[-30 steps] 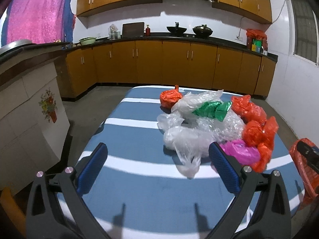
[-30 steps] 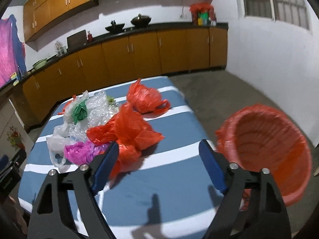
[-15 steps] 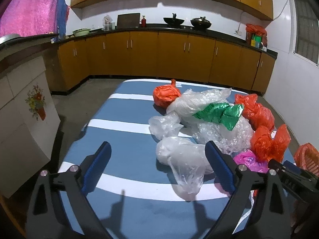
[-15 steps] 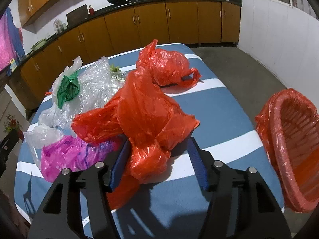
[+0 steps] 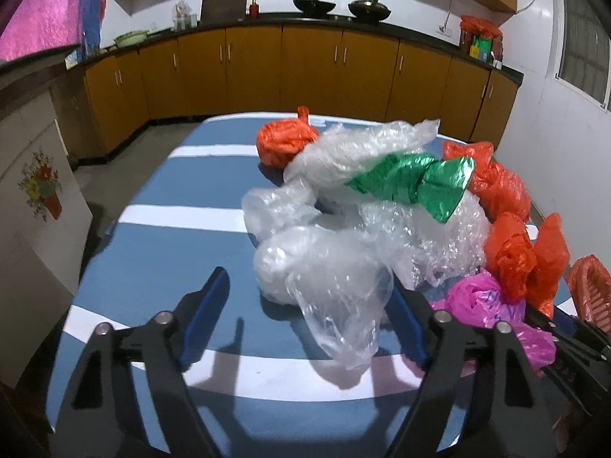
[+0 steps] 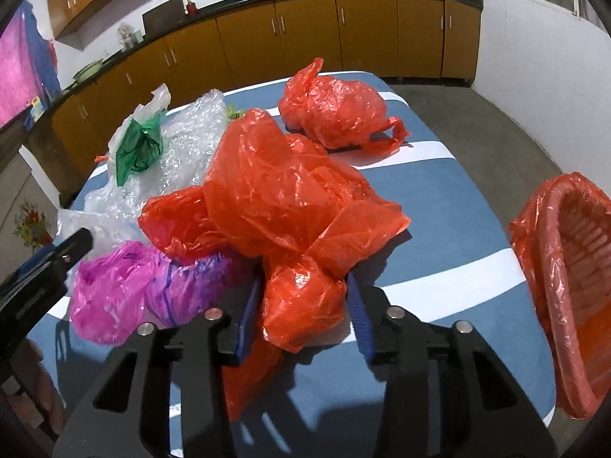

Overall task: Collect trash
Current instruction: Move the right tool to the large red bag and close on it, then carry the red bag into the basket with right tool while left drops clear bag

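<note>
Bare striped table (image 5: pixel 160 252) left of pile; lined basket (image 6: pixel 565 286) off right edge. Left gripper (image 5: pixel 305 316) closing around clear bag (image 5: pixel 324 278), right gripper (image 6: pixel 301 313) closing on orange bag (image 6: pixel 298 305), pads touching.

Your bags (image 6: pixel 290 198) sit heaped mid-worktop (image 6: pixel 439 206); the basket (image 6: pixel 573 297) stands off its right edge; cabinets (image 6: pixel 305 34) run behind.

Each claw (image 5: pixel 309 318) (image 6: pixel 301 315) is black-framed with blue ribbed pads and silver screws.
</note>
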A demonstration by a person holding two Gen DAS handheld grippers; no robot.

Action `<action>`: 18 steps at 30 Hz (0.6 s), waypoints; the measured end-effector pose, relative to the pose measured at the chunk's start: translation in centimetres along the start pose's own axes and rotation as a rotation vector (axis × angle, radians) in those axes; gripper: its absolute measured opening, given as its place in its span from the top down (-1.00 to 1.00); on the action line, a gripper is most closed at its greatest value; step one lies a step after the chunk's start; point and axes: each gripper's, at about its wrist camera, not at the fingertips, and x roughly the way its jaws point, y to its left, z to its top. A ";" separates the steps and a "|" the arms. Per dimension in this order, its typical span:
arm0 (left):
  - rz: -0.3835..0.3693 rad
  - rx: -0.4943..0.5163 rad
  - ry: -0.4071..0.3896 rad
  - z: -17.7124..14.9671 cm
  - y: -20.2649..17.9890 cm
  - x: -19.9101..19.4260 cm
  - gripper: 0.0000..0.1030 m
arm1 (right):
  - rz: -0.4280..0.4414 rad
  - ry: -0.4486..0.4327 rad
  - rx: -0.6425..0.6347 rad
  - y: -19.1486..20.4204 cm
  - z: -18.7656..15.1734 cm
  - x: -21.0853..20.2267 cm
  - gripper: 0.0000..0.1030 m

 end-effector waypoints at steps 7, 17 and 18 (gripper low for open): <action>-0.059 -0.015 0.027 0.1 0.3 0.8 0.56 | -0.010 -0.006 0.027 -1.6 -0.2 -1.1 0.24; -0.130 -0.015 -0.021 -0.3 0.5 -1.5 0.91 | -0.025 -0.020 0.044 -3.1 -1.0 -2.7 0.25; -0.136 -0.012 -0.031 -0.3 0.5 -1.9 0.91 | -0.026 -0.024 0.043 -3.1 -1.0 -3.0 0.25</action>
